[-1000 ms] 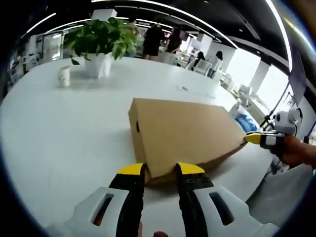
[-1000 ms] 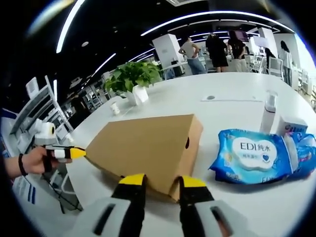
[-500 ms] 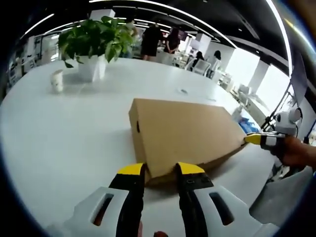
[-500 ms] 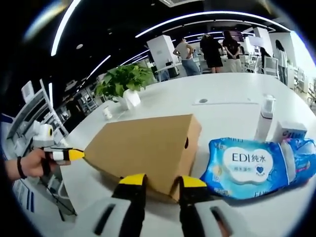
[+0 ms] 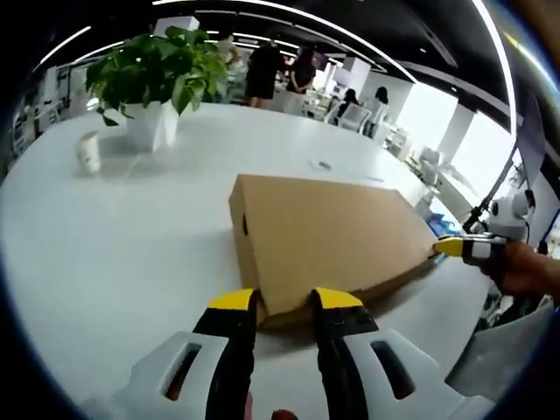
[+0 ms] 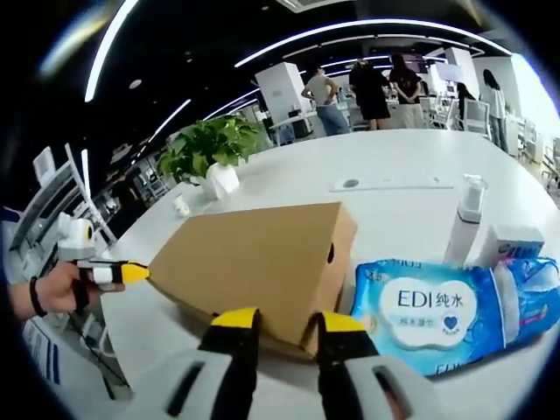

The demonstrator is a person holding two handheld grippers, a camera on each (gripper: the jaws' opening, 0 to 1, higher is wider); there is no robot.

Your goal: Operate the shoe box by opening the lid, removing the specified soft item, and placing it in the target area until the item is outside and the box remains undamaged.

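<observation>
the white table is the largest item in the room's foreground and carries everything inspected here. the shoe box, plain brown cardboard with its lid on, lies flat on the table near the person's edge; a small dark hole shows in one end wall. whatever it contains cannot be seen.

in the left gripper view, the left gripper stands at one near corner of the box, yellow-tipped jaws spread with the corner sitting in the gap between them; whether they actually press on the cardboard cannot be told. at the far right of that view the right gripper touches the opposite corner with its yellow tip, a hand behind it.

in the right gripper view, the right gripper sits the same way, jaws apart astride the other near corner, contact not determinable. the left gripper reaches in from the left, tip at the far corner of the box, held by a hand with a dark wristband.

just beside the box lies a blue wet-wipes pack, with a white bottle and a small white box behind it. a potted plant in a white pot stands well apart, a paper cup near it. people stand in the background.
</observation>
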